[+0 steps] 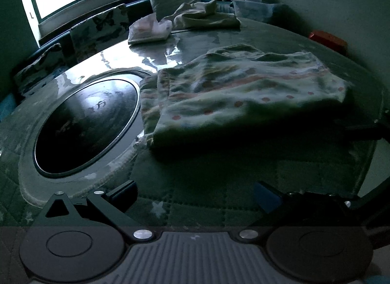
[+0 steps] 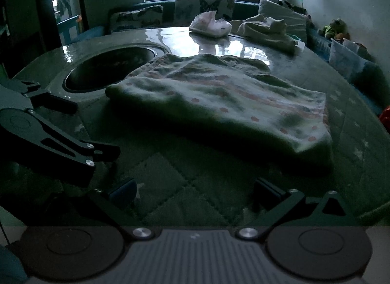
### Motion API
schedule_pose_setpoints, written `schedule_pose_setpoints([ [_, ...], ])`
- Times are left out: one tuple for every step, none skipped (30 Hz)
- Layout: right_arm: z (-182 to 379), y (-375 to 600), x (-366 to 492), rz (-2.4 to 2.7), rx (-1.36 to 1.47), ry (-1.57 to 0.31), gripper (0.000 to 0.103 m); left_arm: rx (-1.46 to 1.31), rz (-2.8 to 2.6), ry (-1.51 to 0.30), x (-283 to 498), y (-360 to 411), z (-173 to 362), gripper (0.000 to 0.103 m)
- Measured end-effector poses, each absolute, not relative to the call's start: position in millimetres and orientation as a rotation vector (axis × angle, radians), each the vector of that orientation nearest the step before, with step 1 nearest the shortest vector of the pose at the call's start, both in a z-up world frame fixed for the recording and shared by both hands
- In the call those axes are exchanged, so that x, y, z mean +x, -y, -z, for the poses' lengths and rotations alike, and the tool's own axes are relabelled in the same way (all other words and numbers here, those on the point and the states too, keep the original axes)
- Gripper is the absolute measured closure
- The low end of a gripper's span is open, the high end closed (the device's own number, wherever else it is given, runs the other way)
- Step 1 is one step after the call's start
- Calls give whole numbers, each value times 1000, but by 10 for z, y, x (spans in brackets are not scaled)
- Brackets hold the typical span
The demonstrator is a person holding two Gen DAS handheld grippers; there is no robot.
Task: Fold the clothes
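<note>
A white garment with pink dots lies folded on the round table, right of the dark round inset; it also shows in the right wrist view. My left gripper is open and empty, low over the quilted cloth, short of the garment's near edge. My right gripper is open and empty, also in front of the garment. The left gripper also shows at the left of the right wrist view, beside the garment.
A dark round inset sits in the table's middle. A tissue pack and a cream cloth pile lie at the far side. Cushions, a plastic bin and a window are behind. An orange object is at right.
</note>
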State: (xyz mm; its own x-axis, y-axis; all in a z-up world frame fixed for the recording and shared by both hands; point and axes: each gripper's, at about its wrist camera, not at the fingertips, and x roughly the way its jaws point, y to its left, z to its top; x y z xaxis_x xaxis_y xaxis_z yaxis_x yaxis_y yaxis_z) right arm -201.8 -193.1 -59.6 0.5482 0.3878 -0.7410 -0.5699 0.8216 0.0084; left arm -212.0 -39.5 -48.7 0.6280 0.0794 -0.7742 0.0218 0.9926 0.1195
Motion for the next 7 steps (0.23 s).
schedule_pose_setpoints([
  [593,1935,-2019,-573,-244,-809,0,121,-35,-891,-2119,393,487,0],
  [590,1936,-2015,-571,-241,-807,0,121,-37,-890,-2118,391,486,0],
  [588,1936,-2013,-570,-239,-806,0,121,-38,-889,-2118,391,486,0],
  [587,1937,-2013,-569,-239,-806,0,122,-37,-888,-2121,391,484,0],
  [586,1938,-2013,-568,-238,-805,0,123,-36,-887,-2124,392,483,0],
  [585,1938,-2014,-569,-238,-804,0,123,-35,-887,-2127,393,481,0],
  [584,1938,-2015,-571,-238,-803,0,123,-34,-886,-2128,392,479,0],
])
